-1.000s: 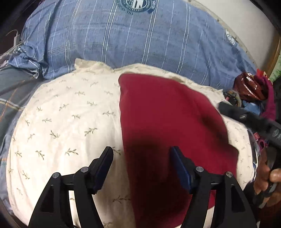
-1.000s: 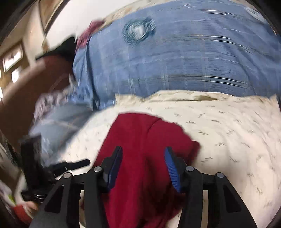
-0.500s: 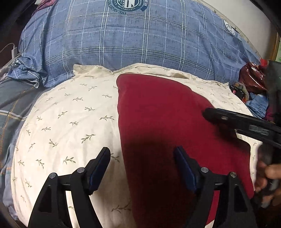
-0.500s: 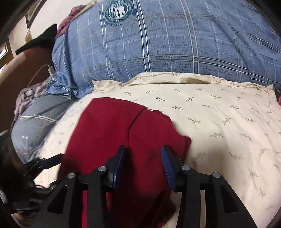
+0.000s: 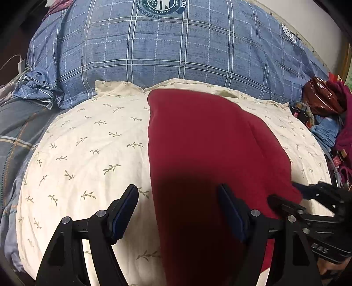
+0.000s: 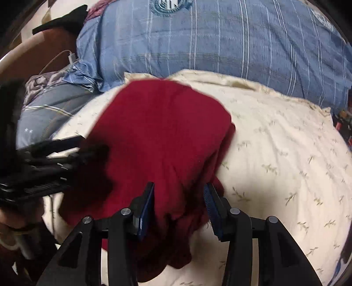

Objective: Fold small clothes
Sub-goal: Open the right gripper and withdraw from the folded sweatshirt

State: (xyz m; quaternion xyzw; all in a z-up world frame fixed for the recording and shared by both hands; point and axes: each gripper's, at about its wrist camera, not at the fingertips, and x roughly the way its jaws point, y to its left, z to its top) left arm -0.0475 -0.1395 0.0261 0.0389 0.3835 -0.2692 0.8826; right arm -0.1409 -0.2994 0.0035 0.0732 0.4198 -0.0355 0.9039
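Here the red garment (image 5: 204,154) lies spread on the cream pillow with the leaf print (image 5: 88,154), toward the pillow's right half as I see it through the left wrist camera. Its left edge runs straight down the pillow, and a fold line crosses its right part. In the right wrist view the same garment (image 6: 160,136) looks more rumpled, with its near edge bunched up and hanging in loose folds toward the camera.

My left hand-held gripper (image 5: 178,211) hovers over the near part of the garment, jaws spread wide and holding nothing; one blue pad sits above the pillow, the other above the red cloth. My right hand-held gripper (image 6: 179,206) is also released, its jaws standing on either side of the bunched near edge with cloth between them, but not pressed onto it. From the left camera I see that right hand-held gripper (image 5: 294,195) reaching in at the garment's right corner, its tips touching the cloth.

Behind the pillow lies a blue plaid duvet (image 5: 176,44) with a round crest (image 5: 161,5). To the right sits a heap of mixed clothes (image 5: 330,114). At the left a white charger cable (image 6: 66,57) shows.
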